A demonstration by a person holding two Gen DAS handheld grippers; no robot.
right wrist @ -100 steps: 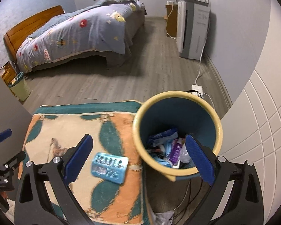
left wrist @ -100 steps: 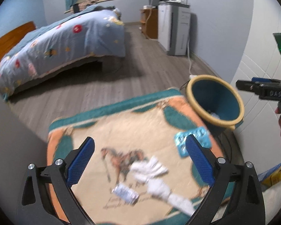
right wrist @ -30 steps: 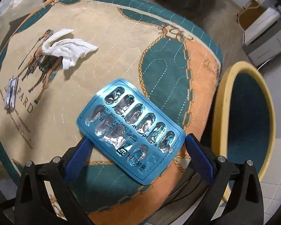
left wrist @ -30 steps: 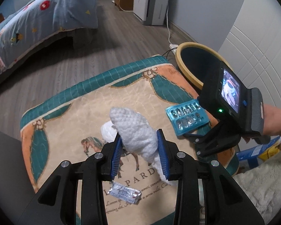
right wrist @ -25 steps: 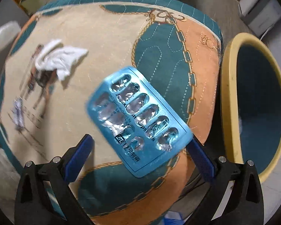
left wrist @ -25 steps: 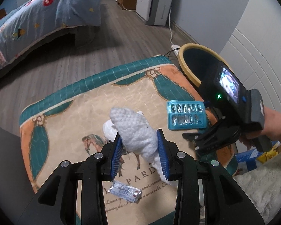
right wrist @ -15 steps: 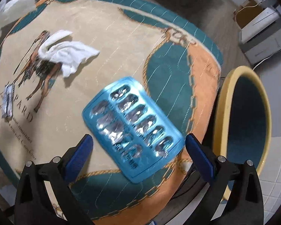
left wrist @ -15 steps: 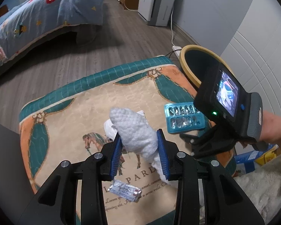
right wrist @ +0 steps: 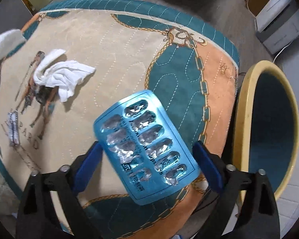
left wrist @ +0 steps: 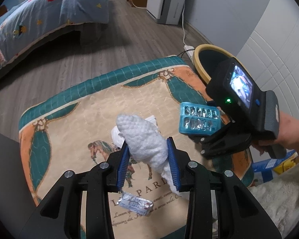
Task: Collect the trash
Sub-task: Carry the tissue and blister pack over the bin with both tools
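Observation:
My left gripper (left wrist: 147, 159) is shut on a white wad of tissue (left wrist: 143, 139) and holds it above the patterned cushion (left wrist: 79, 129). My right gripper (right wrist: 147, 151) points down at the cushion's right side. Its jaws are closing on a blue blister pack (right wrist: 147, 145), and the blue pads touch the pack's edges, which sit skewed between them. The same pack (left wrist: 199, 119) shows tilted in the left wrist view. A second crumpled tissue (right wrist: 59, 75) and a silver pill strip (left wrist: 135, 202) lie on the cushion. The yellow-rimmed teal bin (right wrist: 243, 119) stands just right of the cushion.
A bed (left wrist: 39, 10) with a blue quilt fills the far left, and a white appliance (left wrist: 169, 0) stands by the far wall. A power strip (left wrist: 189, 48) lies behind the bin. A blue box (left wrist: 269, 167) and a white fluffy rug (left wrist: 279, 199) are at the right.
The right gripper's jaws have narrowed around the blue blister pack, and the pack has turned and come closer to the camera. The left gripper stays still with its tissue wad.

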